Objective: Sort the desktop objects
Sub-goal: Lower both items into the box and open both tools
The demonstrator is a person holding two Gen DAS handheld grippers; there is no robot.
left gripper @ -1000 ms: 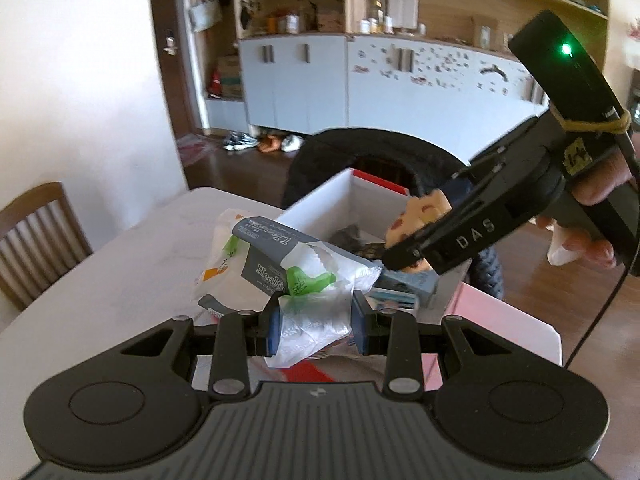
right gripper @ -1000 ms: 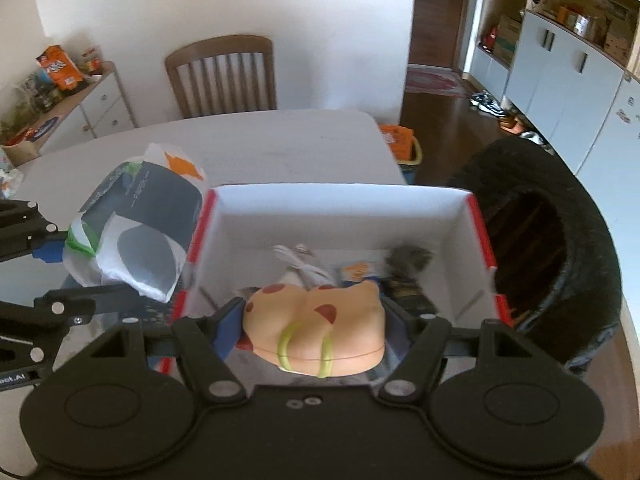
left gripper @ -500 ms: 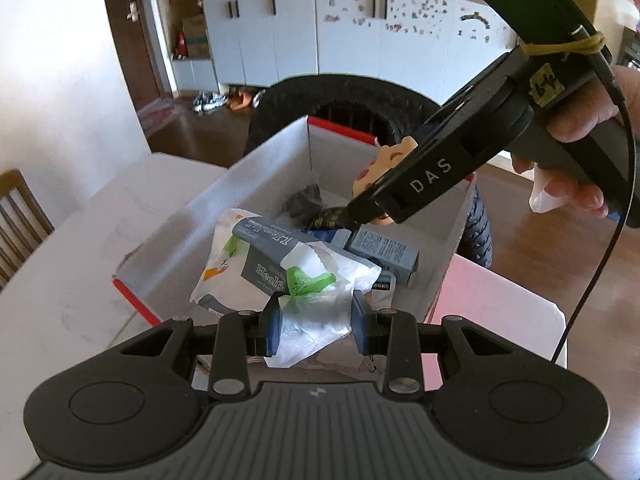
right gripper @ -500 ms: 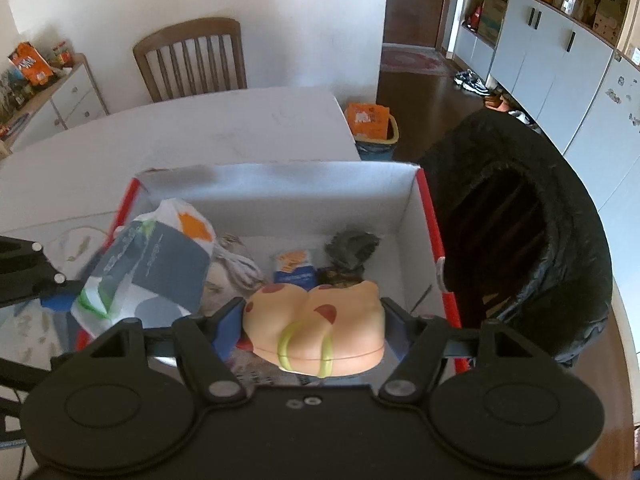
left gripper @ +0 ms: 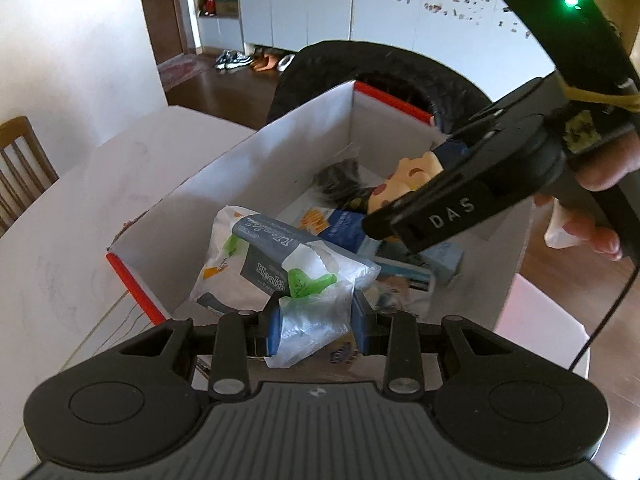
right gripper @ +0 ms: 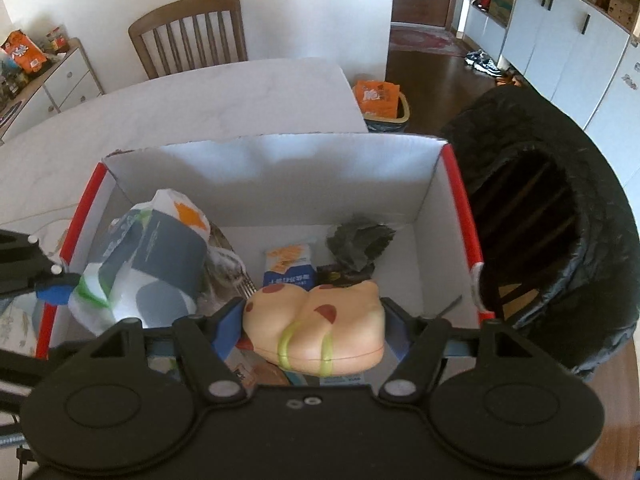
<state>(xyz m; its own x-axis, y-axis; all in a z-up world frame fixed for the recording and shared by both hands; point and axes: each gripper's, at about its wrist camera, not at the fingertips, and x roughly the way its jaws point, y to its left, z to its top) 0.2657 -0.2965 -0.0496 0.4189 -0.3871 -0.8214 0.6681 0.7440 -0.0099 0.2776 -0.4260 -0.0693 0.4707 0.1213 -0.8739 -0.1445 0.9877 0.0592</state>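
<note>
White-walled, red-edged cardboard box point(left gripper: 256, 184) fills the left wrist view now, where a second ago its rim sat further off beyond the tissue pack: the left tongs point(left gripper: 316, 320), closed tight on the crinkled clear wrapper of a soft grey-and-white plastic tissue pack point(left gripper: 272, 264), have come down and forward so the pack hangs inside the box mouth, over the blue-and-orange packets point(left gripper: 336, 220) already lying there. Across the same view the right tongs point(left gripper: 404, 200) reach in from the right, a hand point(left gripper: 592, 208) on the handle. In the right wrist view, those tongs point(right gripper: 314, 328) stand fairly wide, clamped on a peach-coloured, red-spotted plastic animal-shaped case point(right gripper: 316, 320) with green bands, lower than before and now over the near end of the box floor, beside a dark crumpled wrapper point(right gripper: 356, 240). Both things look ready to be let go into the box on the pale surface point(right gripper: 200, 100).
</note>
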